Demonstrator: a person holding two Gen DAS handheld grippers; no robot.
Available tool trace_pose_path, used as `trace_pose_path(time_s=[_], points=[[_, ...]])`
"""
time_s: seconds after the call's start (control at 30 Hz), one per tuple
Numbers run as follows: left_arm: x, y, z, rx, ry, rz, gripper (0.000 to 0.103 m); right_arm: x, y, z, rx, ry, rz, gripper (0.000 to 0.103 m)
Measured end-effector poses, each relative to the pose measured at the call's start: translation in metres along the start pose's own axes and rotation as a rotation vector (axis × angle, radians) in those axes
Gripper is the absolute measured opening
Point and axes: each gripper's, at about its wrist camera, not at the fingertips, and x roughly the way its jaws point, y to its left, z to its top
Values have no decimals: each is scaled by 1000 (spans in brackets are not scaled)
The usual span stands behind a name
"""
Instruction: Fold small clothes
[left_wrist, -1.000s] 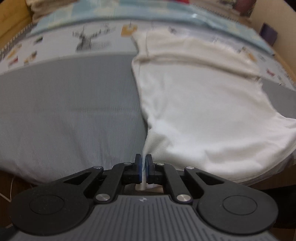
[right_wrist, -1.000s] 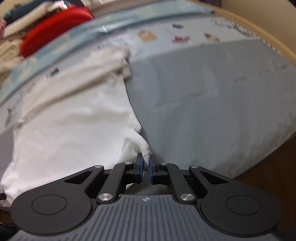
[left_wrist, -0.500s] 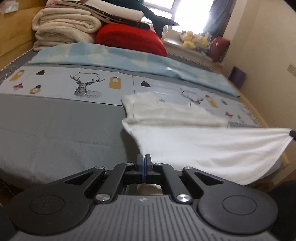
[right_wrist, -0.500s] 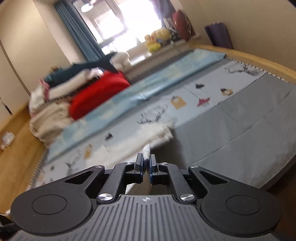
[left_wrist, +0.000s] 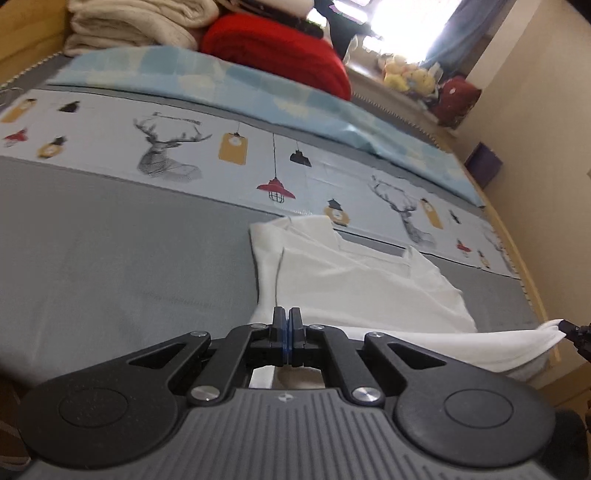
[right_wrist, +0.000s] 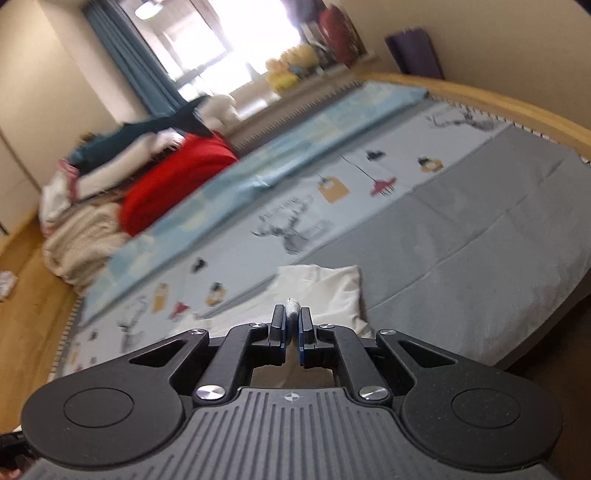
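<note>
A small white garment (left_wrist: 362, 284) lies on the grey part of the bed, its far end flat and its near hem lifted. My left gripper (left_wrist: 286, 317) is shut on the near left corner of the hem. My right gripper (right_wrist: 291, 317) is shut on the other corner; a tuft of white cloth sticks up between its pads. In the left wrist view the right gripper's tip (left_wrist: 576, 330) holds the stretched hem at the far right. In the right wrist view the garment (right_wrist: 325, 288) shows just beyond the fingers.
The bed has a grey blanket (left_wrist: 110, 258) and a printed deer sheet (left_wrist: 184, 147). Folded beige blankets (left_wrist: 140, 26) and a red cushion (left_wrist: 277, 48) are stacked at its far end. A wooden bed rail (right_wrist: 517, 107) runs along the right. Plush toys (right_wrist: 291, 66) sit on the windowsill.
Both grippers have lifted the garment's near hem off the bed and carried it forward over the cloth. The views have tilted up from the bed to the room.
</note>
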Motion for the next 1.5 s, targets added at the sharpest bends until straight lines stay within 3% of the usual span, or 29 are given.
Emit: trace_pose_path(time_s=[0.2, 0.27, 0.33, 0.4, 0.53, 0.67, 0.73, 0.8, 0.87, 1.0, 1.2, 1.23, 1.27, 1.3, 1.33, 1.37, 1.43, 1.5], points=[[103, 4, 57, 20, 8, 45, 3, 119, -10, 43, 23, 85, -121, 6], [121, 15, 59, 20, -8, 124, 9, 152, -12, 51, 7, 64, -205, 9], [132, 28, 57, -35, 45, 144, 9, 165, -14, 53, -28, -8, -272, 11], [138, 32, 55, -50, 80, 120, 9, 172, -24, 48, -46, -28, -273, 12], [151, 23, 51, 40, 101, 106, 17, 183, -54, 40, 87, 86, -212, 16], [172, 12, 50, 54, 134, 79, 19, 194, -62, 34, 70, 161, -213, 19], [182, 4, 53, 86, 125, 67, 27, 201, -63, 26, 50, 219, -203, 19], [194, -4, 55, 110, 122, 65, 43, 206, -63, 19, 21, 263, -207, 19], [209, -13, 58, 144, 119, 63, 44, 210, -63, 16, -1, 295, -219, 20], [236, -28, 63, 250, 87, 108, 44, 215, -65, 15, -24, 313, -212, 22], [255, -42, 69, 295, 70, 39, 41, 226, -69, 20, -13, 323, -214, 22], [258, -44, 68, 309, 78, 29, 36, 229, -68, 20, -13, 327, -211, 22], [260, -46, 68, 323, 91, 12, 13, 232, -67, 20, -16, 331, -211, 22], [260, -46, 70, 334, 98, 0, 4, 236, -65, 19, -24, 336, -210, 22], [256, -45, 73, 329, 81, 2, 4, 240, -62, 19, -35, 339, -211, 22], [249, -40, 79, 303, 47, 13, 4, 244, -60, 19, -43, 339, -213, 22], [228, -18, 96, 136, -60, 23, 4, 249, -55, 22, -48, 325, -216, 22], [218, 3, 104, 14, -113, 82, 4, 249, -50, 29, -39, 264, -221, 22]])
